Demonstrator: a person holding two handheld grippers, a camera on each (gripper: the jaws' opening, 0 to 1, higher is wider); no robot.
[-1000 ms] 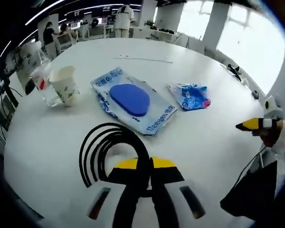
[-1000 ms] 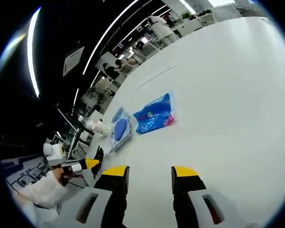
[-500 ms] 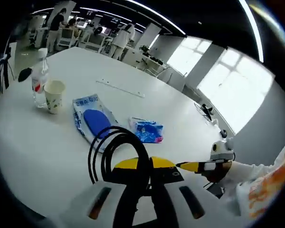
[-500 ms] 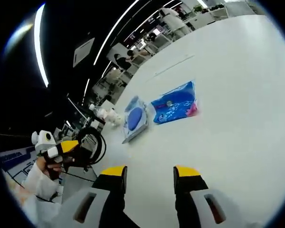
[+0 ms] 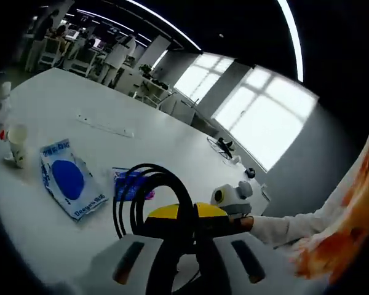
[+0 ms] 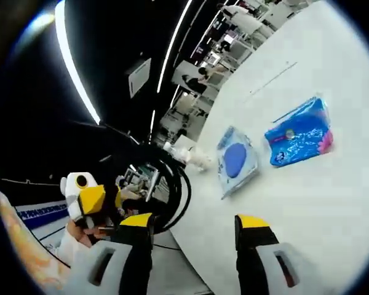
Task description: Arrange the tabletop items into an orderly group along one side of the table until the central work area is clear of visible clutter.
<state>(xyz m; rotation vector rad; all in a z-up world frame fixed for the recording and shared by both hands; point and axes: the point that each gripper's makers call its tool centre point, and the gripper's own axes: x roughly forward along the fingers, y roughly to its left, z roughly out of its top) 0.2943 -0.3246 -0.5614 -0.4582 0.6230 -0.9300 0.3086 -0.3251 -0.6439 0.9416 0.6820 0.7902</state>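
Note:
My left gripper (image 5: 179, 213) is shut on a coiled black cable (image 5: 149, 184), whose loops rise in front of the yellow jaw tips, lifted above the white table (image 5: 135, 147). On the table lie a clear package with a blue oval pad (image 5: 67, 181) and, partly behind the cable, a blue tissue pack (image 5: 130, 182). My right gripper (image 6: 195, 222) is open with nothing between its jaws. In the right gripper view the left gripper (image 6: 89, 200) holds the cable coil (image 6: 175, 184) at the left, with the pad package (image 6: 237, 160) and the tissue pack (image 6: 298, 132) beyond.
A paper cup (image 5: 16, 143) and a plastic bottle (image 5: 1, 117) stand at the table's far left edge; the cup (image 6: 197, 160) also appears small in the right gripper view. A thin strip (image 5: 104, 126) lies farther back. The right gripper (image 5: 232, 196) and a white sleeve (image 5: 283, 227) come in from the right.
The left gripper has risen away from the tabletop with the cable still in it. The two grippers have come closer together. The right gripper's jaws stay open.

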